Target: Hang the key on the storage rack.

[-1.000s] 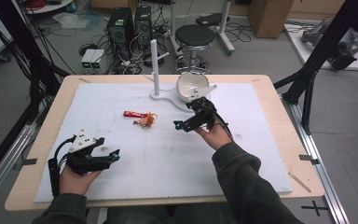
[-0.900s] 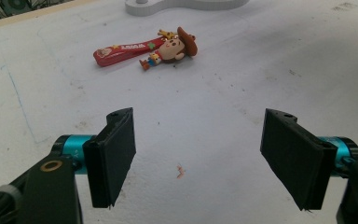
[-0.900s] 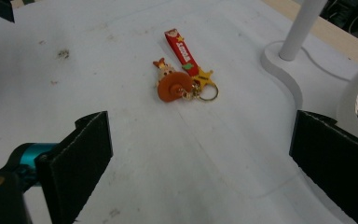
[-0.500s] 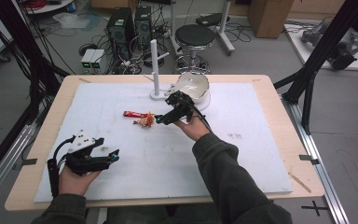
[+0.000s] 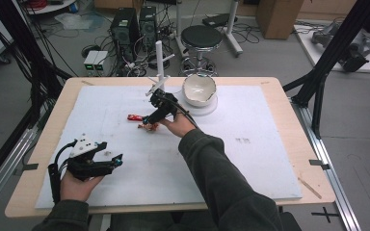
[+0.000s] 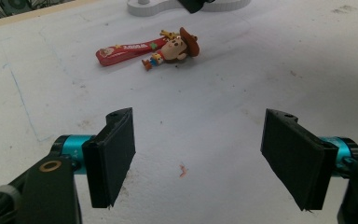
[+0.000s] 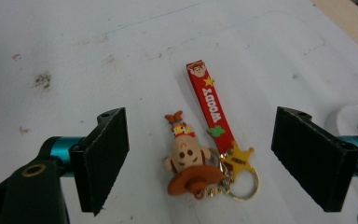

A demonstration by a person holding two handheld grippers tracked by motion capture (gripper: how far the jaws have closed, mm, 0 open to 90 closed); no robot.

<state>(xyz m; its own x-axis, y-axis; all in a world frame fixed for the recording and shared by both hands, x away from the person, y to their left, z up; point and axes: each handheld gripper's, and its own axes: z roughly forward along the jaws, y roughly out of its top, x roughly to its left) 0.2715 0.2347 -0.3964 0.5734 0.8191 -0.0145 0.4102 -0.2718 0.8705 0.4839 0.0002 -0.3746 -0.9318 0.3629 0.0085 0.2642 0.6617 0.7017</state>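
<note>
With the right tool (image 7: 200,154) poised, jaws just narrowing yet untouching, over the little cowboy-figure keychain with red strap (image 7: 196,154) lying on the white worktop (image 7: 74,46), lower squarely and pinch the figure's head, not the strap

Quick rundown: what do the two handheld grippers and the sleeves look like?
Both the left gripper and the right gripper are black-bodied with flat black rectangular fingers on teal shafts. The left one has a grey triangular top plate and a looping black cable. Sleeves are dark olive-grey.

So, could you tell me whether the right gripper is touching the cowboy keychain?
Apart: the right gripper view shows the keychain between the right gripper's open pads, white mat visible either side.
</note>
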